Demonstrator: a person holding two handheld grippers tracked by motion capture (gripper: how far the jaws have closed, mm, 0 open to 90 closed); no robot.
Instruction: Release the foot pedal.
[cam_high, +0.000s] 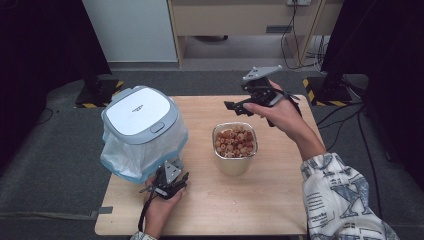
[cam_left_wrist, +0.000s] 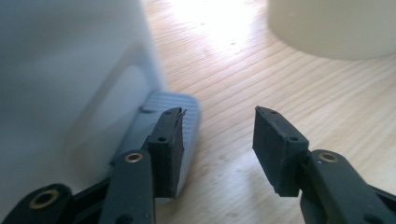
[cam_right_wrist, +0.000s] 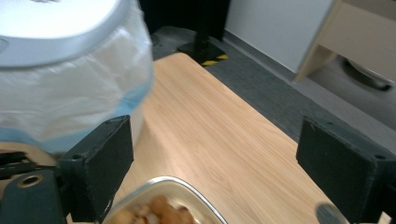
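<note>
A white pedal bin (cam_high: 140, 112) with a grey-rimmed lid and a plastic liner stands at the table's left. To its right sits a metal container (cam_high: 235, 142) full of brownish nut-like pieces. My left gripper (cam_high: 167, 185) rests low at the bin's front foot. In the left gripper view it (cam_left_wrist: 219, 116) is open, its left jaw against the bin's grey pedal (cam_left_wrist: 187, 107), with bare wood between the jaws. My right gripper (cam_high: 235, 106) hovers just behind the container and points toward the bin. Seen in the right gripper view, it (cam_right_wrist: 217, 126) is open above the container's rim (cam_right_wrist: 163, 205).
The wooden table (cam_high: 280, 200) has free room at the front and right. Beyond its far edge lie grey floor, black stands on yellow-striped bases (cam_high: 320, 92), cables and a wooden cabinet (cam_high: 240, 20). A patterned sleeve (cam_high: 335, 195) crosses the right front corner.
</note>
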